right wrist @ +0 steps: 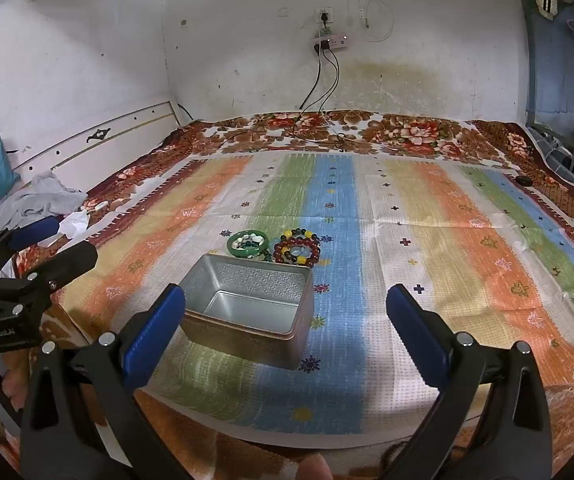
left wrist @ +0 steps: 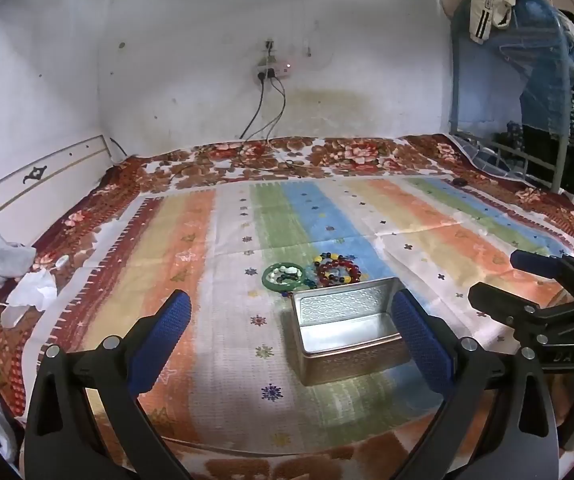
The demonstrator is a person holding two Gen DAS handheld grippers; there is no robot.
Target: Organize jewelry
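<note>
Hovering both grippers, left gripper point(left wrist: 291, 324) and right gripper point(right wrist: 287, 322), fingers spread and empty, we face the open tin point(right wrist: 247, 308) on the bed; bracelets point(right wrist: 297, 250) lie just beyond, within reach.

Open metal tin point(left wrist: 347, 332) on striped cloth point(left wrist: 223, 264). Green bangle point(left wrist: 285, 275) and red bead bracelets point(left wrist: 337, 271) just behind tin. Left gripper point(left wrist: 291, 328) jaws wide apart, empty; right gripper point(left wrist: 527, 280) right of tin.
</note>
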